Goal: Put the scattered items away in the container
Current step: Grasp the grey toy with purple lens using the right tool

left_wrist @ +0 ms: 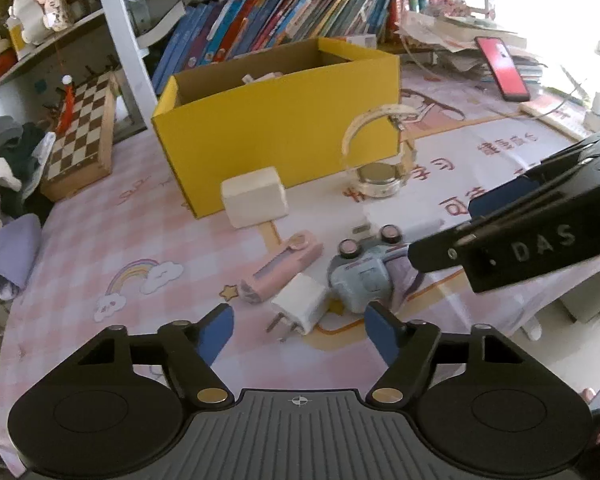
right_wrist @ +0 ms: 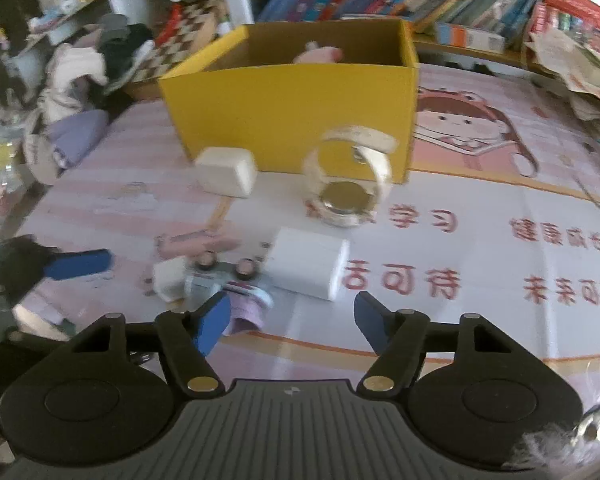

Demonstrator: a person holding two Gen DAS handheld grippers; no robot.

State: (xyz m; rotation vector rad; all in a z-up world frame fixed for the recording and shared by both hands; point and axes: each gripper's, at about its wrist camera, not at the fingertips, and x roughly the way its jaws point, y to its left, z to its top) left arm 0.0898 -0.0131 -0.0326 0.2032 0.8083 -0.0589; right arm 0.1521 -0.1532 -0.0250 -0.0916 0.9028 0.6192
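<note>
A yellow cardboard box (left_wrist: 276, 120) (right_wrist: 296, 108) stands open on the table with a pink item inside (right_wrist: 320, 54). In front of it lie a cream case (left_wrist: 256, 196) (right_wrist: 228, 172), a watch with a cream strap (left_wrist: 378, 176) (right_wrist: 346, 196), a pink device (left_wrist: 280, 268), a small white plug charger (left_wrist: 300, 308), a blue-grey toy with two round ends (left_wrist: 360, 280) and a large white charger block (right_wrist: 308, 262). My left gripper (left_wrist: 300, 328) is open just before the plug charger. My right gripper (right_wrist: 292, 320) is open before the white block; it also shows in the left wrist view (left_wrist: 520, 236).
A row of books (left_wrist: 268, 24) lines the shelf behind the box. A chessboard (left_wrist: 84, 132) leans at the left. A red phone (left_wrist: 502, 68) lies on paper stacks at the right. Clothes (left_wrist: 8, 256) pile at the table's left edge.
</note>
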